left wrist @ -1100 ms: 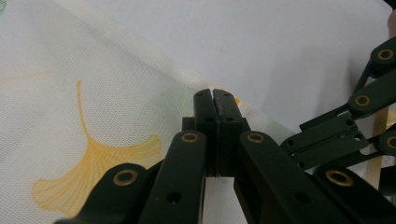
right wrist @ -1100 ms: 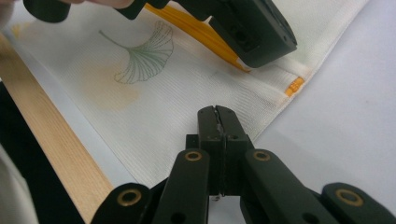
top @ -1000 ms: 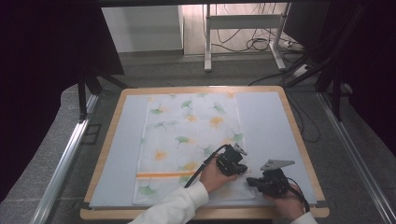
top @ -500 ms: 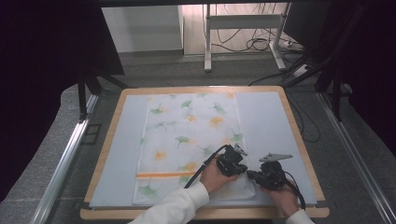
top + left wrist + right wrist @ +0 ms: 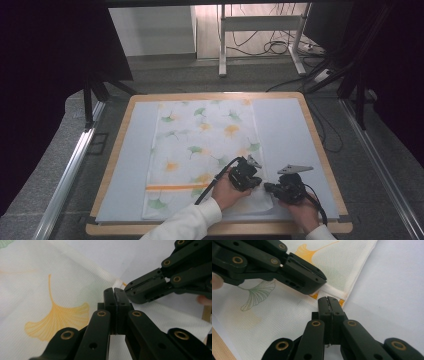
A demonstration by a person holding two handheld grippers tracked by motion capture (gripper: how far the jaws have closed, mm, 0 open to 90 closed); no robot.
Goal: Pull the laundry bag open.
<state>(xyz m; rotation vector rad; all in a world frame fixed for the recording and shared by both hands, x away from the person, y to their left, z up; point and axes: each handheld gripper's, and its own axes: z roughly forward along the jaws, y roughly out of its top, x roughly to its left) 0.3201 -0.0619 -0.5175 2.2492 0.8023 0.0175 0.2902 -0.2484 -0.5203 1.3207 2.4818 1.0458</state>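
From left to right, I see the ginkgo-print cloth (image 5: 202, 150) spread nearly flat on the table (image 5: 310, 135), my left gripper (image 5: 252, 181) and right gripper (image 5: 267, 188) both pressed together at its near right edge, so folding seems barely begun.

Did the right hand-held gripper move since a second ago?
Yes. In the high view the right hand-held gripper has slid left, away from the table's right wooden rim, and now sits at the cloth edge beside the left hand-held gripper.
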